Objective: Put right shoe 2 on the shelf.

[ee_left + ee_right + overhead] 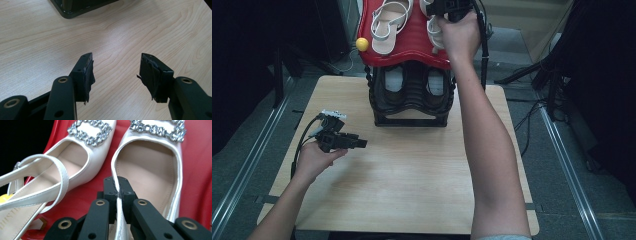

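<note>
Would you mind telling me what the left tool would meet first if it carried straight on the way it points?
Probably the bare table: the left tool, jaws open and empty, angles down at the wood. The black rack lies farther ahead and left of that line, though depth is hard to judge.

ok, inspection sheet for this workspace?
Surface: wooden table, bare in front.
Job's things: two white shoes on red shelf atop black rack; right shoe pinched at its rim; left shoe free beside it.
Clutter: yellow ball at shelf's left edge; another pair on the rack's lower tier.
Grippers: right gripper shut on right shoe; left gripper open over table, nothing between.
Cables: black, trailing from each gripper.
Surroundings: floor rails, dark stands.
</note>
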Motion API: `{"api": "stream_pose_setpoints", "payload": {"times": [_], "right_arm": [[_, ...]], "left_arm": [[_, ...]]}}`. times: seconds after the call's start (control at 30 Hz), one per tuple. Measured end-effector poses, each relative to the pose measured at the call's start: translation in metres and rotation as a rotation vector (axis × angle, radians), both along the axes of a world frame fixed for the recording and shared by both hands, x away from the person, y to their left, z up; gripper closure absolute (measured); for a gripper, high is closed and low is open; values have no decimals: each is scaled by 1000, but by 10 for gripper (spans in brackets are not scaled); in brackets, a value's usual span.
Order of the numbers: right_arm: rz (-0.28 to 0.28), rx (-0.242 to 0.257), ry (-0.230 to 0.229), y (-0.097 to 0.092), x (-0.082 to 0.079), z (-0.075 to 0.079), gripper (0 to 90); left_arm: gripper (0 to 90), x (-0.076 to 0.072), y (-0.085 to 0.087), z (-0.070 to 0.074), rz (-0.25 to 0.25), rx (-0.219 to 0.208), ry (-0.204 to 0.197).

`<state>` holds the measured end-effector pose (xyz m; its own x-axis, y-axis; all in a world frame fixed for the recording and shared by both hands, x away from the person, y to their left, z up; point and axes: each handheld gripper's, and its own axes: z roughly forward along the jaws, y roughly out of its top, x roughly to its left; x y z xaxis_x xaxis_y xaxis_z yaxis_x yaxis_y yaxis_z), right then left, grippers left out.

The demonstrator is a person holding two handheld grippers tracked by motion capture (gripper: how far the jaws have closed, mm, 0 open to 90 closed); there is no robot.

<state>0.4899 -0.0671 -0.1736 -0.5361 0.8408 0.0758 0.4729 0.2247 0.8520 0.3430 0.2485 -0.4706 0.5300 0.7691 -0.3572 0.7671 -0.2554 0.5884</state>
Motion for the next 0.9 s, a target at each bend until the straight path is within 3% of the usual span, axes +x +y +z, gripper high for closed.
{"api": "stream_pose_setpoints", "payload": {"times": [0.43,0.57,0.63,0.9], "right_arm": [[11,15,6,4,-4,-9,877],[19,55,-1,2,-3,-9,747],[16,33,-6,3,-3,-9,741],[26,95,-9,-4,-5,-3,676]], "left_arm": [[450,0,-2,-1,-3,3,4],[450,0,-1,-1,-1,4,5],[450,0,-1,-1,-1,1,6],[450,1,-1,-2,-5,8,7]]}}
